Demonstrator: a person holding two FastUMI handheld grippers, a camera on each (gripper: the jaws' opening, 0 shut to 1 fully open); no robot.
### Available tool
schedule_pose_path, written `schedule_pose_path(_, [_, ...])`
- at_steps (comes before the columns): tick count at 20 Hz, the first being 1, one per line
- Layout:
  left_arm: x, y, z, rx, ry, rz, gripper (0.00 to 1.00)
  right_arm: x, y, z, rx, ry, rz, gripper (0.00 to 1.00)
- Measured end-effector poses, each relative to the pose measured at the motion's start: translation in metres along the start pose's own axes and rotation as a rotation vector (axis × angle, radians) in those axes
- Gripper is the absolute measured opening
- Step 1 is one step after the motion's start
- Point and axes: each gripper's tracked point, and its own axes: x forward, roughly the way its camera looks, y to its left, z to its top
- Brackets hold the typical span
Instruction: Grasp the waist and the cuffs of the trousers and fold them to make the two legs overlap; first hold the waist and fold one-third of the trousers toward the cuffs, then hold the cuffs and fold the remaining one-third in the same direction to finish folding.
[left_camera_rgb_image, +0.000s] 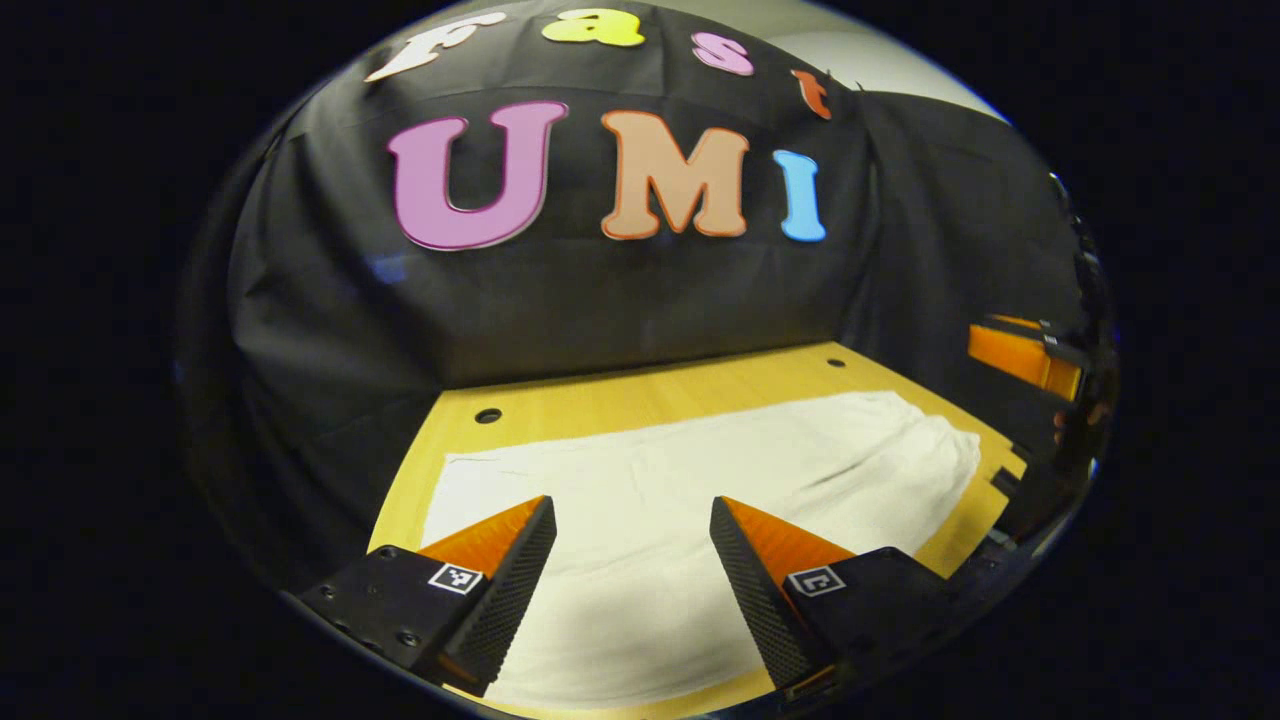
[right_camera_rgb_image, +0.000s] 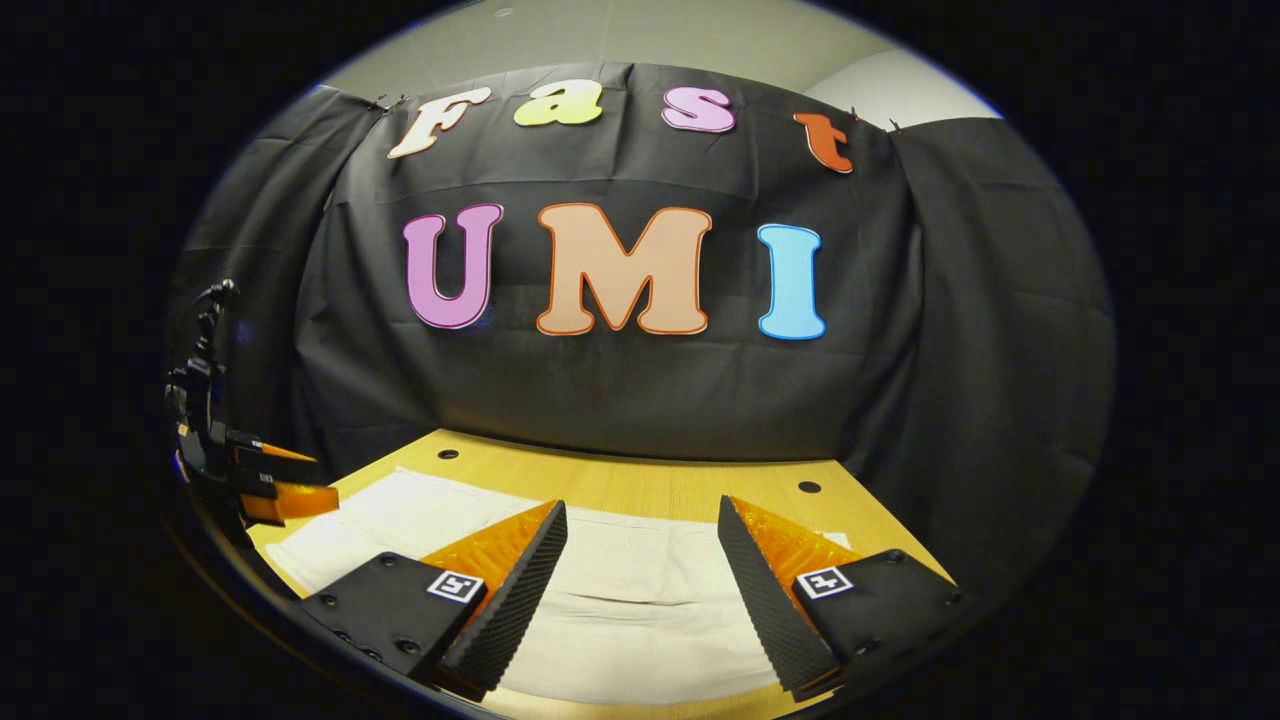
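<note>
Trousers (left_camera_rgb_image: 680, 480): white, lie flat on the wooden table (left_camera_rgb_image: 640, 395).
Left gripper (left_camera_rgb_image: 632, 520): fingers apart, holds nothing.
Right gripper (right_camera_rgb_image: 642, 525): fingers apart, holds nothing.

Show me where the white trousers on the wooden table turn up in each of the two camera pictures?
Left gripper view: the trousers lie across the lower middle, beyond and between the left gripper fingers.
Right gripper view: the trousers stretch along the bottom, from lower left to behind the right gripper.
Shared landmark: the round holes in the table, near its far edge.
</note>
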Motion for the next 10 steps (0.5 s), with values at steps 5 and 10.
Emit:
schedule_pose_path(5, [-0.002, -0.002, -0.069, 0.147, 0.210, -0.208, 0.94, -0.006, 0.002, -0.012, -0.005, 0.023, -0.018, 0.97])
schedule_pose_path(10, [-0.021, 0.016, -0.141, 0.370, 0.436, -0.347, 0.94, -0.015, -0.009, -0.027, 0.003, 0.064, -0.058, 0.97])
